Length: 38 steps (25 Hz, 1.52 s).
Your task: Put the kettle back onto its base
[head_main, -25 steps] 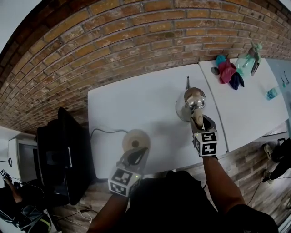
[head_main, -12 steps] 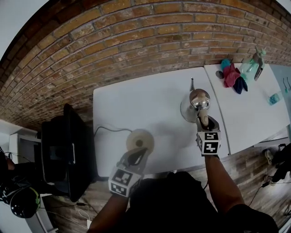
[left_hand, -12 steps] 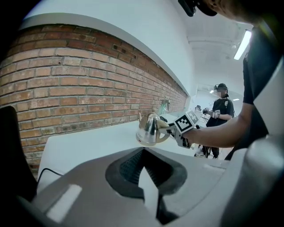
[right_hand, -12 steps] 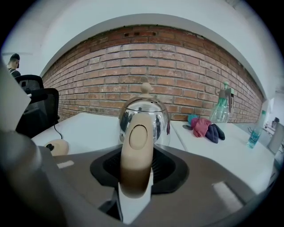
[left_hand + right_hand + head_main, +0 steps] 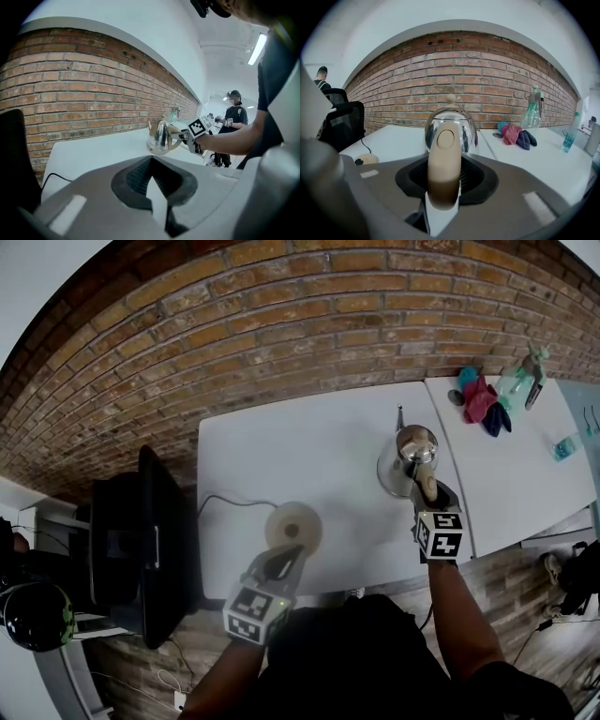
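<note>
A shiny steel kettle (image 5: pixel 410 454) with a beige handle (image 5: pixel 443 159) stands on the white table (image 5: pixel 319 451), near its right edge. My right gripper (image 5: pixel 429 493) sits on that handle. Its jaws have just been closing, and its pads now press on the handle from both sides. The round beige base (image 5: pixel 293 526) lies at the table's front left, its black cable (image 5: pixel 225 502) running off to the left. My left gripper (image 5: pixel 284 561) hovers just in front of the base, open, with nothing between its fingers. The left gripper view shows the kettle (image 5: pixel 159 136) and the right gripper (image 5: pixel 187 136) ahead.
A black chair (image 5: pixel 141 549) stands left of the table. A second white table (image 5: pixel 525 465) adjoins on the right, carrying crumpled cloths (image 5: pixel 480 399), a spray bottle (image 5: pixel 520 376) and a small blue bottle (image 5: pixel 562 446). A brick wall runs behind. A person (image 5: pixel 234 119) stands far off.
The head view has shifted a little. The right gripper stays at the kettle's handle and the kettle stands where it was. The left gripper keeps about the same place by the base.
</note>
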### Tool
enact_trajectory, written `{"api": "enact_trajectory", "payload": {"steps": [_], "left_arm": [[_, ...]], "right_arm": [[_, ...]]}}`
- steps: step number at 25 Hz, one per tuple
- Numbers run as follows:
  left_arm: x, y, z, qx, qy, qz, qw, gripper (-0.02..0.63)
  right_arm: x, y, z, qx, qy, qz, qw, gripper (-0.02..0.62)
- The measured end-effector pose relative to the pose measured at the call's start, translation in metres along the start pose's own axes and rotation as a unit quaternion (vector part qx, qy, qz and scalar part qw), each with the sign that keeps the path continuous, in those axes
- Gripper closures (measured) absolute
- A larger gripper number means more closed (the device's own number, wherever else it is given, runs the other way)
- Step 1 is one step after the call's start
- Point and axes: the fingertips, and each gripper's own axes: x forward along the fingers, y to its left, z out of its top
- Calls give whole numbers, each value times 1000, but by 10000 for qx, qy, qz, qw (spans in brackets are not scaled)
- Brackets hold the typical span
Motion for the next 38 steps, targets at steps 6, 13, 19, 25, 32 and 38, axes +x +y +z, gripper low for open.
{"api": "enact_trajectory", "payload": {"steps": [6,13,19,25,32,38], "left_arm": [[-9,-2,-1,70,-55,-18,10000,606],[-18,-4,-3,83,-128,-31,9999,606],[-31,-3,-5,32,-207,24,9998,606],[-46,5,-17,-220,-262,47,9994,606],[-68,12,-27,-365,-323,112,9987,606],[-87,17,-39,-465,-347,150,9982,606]], "right_arm": [[-19,7,19,94,-297,88,9995,451],[-37,13,41,90,-616,86,9980,484],[-44,18,47,125,-685,75,9975,495],[-55,39,48,-46,-771,277,9966,497],[-74,71,46,-70,-839,458,9954,497],[-91,104,47,-114,-922,660,9935,497]]}}
